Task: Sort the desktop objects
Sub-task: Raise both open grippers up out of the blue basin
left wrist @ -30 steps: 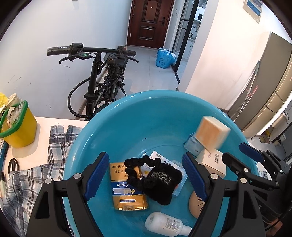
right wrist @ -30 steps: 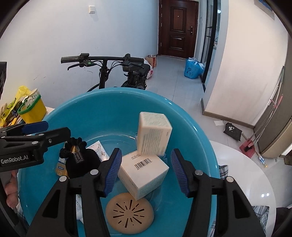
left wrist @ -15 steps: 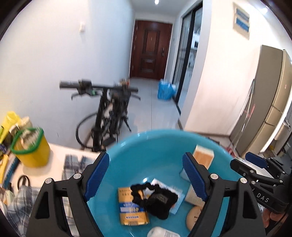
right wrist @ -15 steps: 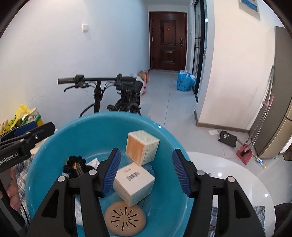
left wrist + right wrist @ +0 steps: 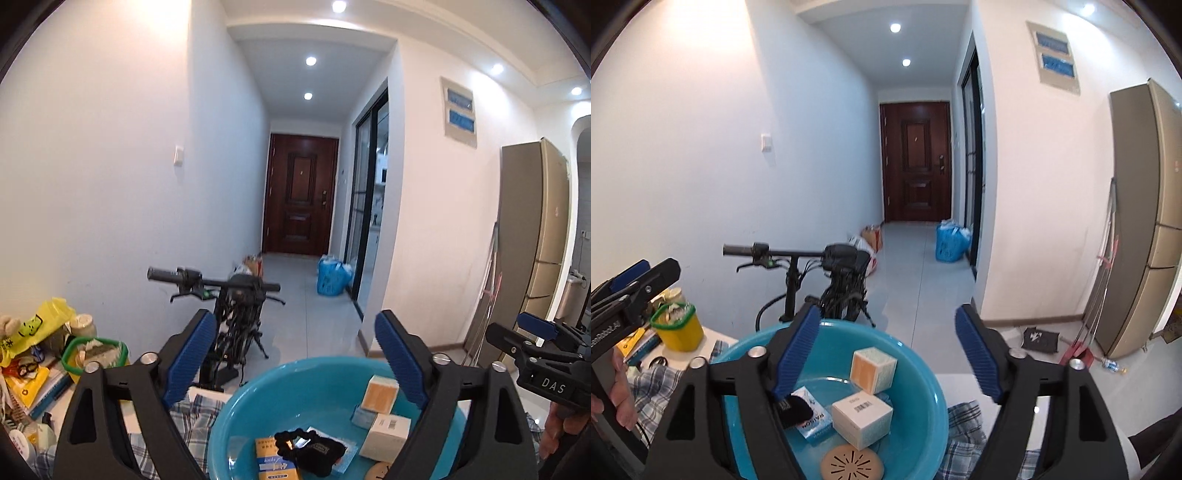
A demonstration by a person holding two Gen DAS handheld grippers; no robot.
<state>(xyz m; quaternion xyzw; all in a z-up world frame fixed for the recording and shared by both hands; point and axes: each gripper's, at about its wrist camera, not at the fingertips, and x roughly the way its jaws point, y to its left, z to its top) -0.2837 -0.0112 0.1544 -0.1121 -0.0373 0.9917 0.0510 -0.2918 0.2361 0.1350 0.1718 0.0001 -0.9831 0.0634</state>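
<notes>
1. Both hand-held grippers hang above the blue basin (image 5: pixel 923 369) on the table (image 5: pixel 964 384). The left hand-held gripper (image 5: pixel 291 354) and right hand-held gripper (image 5: pixel 886 354) are both opening wide, with nothing between the jaws.
2. The sorted things lie inside the basin: orange-faced box (image 5: pixel 873 369), white barcode box (image 5: pixel 862 417), tan vented disc (image 5: pixel 853 463), black scrunchie (image 5: pixel 314 452).
3. To do well, I'd pick one remaining thing on the table, such as those around the yellow tub (image 5: pixel 677 326), and come down square on it.
4. Readable writing: "DAS" on the right tool, "RAISON" on the blue packet (image 5: pixel 812 421).
</notes>
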